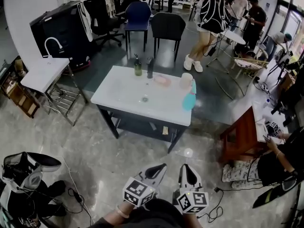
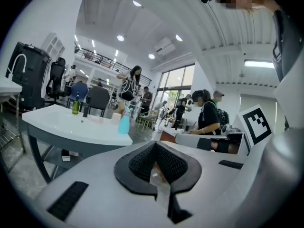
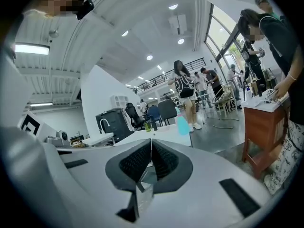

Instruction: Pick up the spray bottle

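The teal spray bottle point(image 1: 189, 99) stands at the right edge of a white table point(image 1: 123, 96), next to a white cup point(image 1: 186, 80). Both grippers are low in the head view, well short of the table and pointing toward it. My left gripper point(image 1: 160, 167) and my right gripper point(image 1: 186, 168) are side by side, each shut on nothing. In the left gripper view the bottle point(image 2: 124, 123) is far off beyond the shut jaws of the left gripper point(image 2: 155, 144). The right gripper view shows the bottle point(image 3: 182, 125) just right of the right gripper's point(image 3: 151, 140) closed tip.
A green bottle point(image 1: 137, 65), a dark bottle point(image 1: 150, 68) and a pink item point(image 1: 162, 80) share the table. A sink stand point(image 1: 45, 72) is at left, a red-brown wooden table point(image 1: 240, 134) with a seated person at right, chairs point(image 1: 167, 27) and people behind. Cables point(image 1: 76, 194) lie on the floor.
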{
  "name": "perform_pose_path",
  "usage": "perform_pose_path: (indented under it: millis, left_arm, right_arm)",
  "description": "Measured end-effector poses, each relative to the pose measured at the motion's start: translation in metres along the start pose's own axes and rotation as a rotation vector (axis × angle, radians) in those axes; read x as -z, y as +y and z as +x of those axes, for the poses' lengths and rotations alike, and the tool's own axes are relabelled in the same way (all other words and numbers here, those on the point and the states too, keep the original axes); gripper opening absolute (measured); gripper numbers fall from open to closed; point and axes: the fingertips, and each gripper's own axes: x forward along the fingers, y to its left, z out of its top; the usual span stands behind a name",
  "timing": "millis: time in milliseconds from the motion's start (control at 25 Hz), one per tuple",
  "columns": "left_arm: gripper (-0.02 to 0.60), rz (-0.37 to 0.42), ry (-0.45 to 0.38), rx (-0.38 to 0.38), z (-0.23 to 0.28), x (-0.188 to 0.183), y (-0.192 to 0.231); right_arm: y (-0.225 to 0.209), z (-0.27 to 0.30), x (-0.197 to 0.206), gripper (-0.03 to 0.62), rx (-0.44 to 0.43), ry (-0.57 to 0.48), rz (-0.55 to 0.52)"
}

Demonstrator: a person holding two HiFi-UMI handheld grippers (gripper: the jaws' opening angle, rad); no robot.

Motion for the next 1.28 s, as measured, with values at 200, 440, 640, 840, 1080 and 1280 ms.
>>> perform_pose_path:
  millis: [200, 440, 640, 840, 1080, 1280]
  left_arm:
    - [0.006, 0.001, -0.002, -0.016, 0.029, -0.008, 0.015]
    - [0.006, -0.003, -0.001, -0.032, 0.055, -0.007, 0.015]
    - [0.006, -0.008, 0.003, -0.030, 0.063, -0.001, 0.008]
    - [0.006, -0.012, 0.021, -0.024, 0.066, 0.003, 0.001]
    - [0.006, -0.005, 0.013, -0.029, 0.063, -0.001, -0.002]
    - [0.006, -0.013, 0.024, -0.039, 0.062, 0.004, 0.003]
  right_arm:
    - [-0.020, 0.025, -0.005, 0.008, -0.016, 0.008, -0.001]
    - [-0.038, 0.041, -0.009, 0.008, -0.047, 0.008, 0.002]
    - [-0.046, 0.042, -0.009, 0.008, -0.062, 0.003, 0.006]
    - [-0.048, 0.036, -0.009, 0.009, -0.061, -0.001, 0.021]
    - [-0.058, 0.028, -0.009, 0.008, -0.029, -0.012, 0.037]
    - [-0.056, 0.030, -0.004, 0.008, -0.029, -0.003, 0.046]
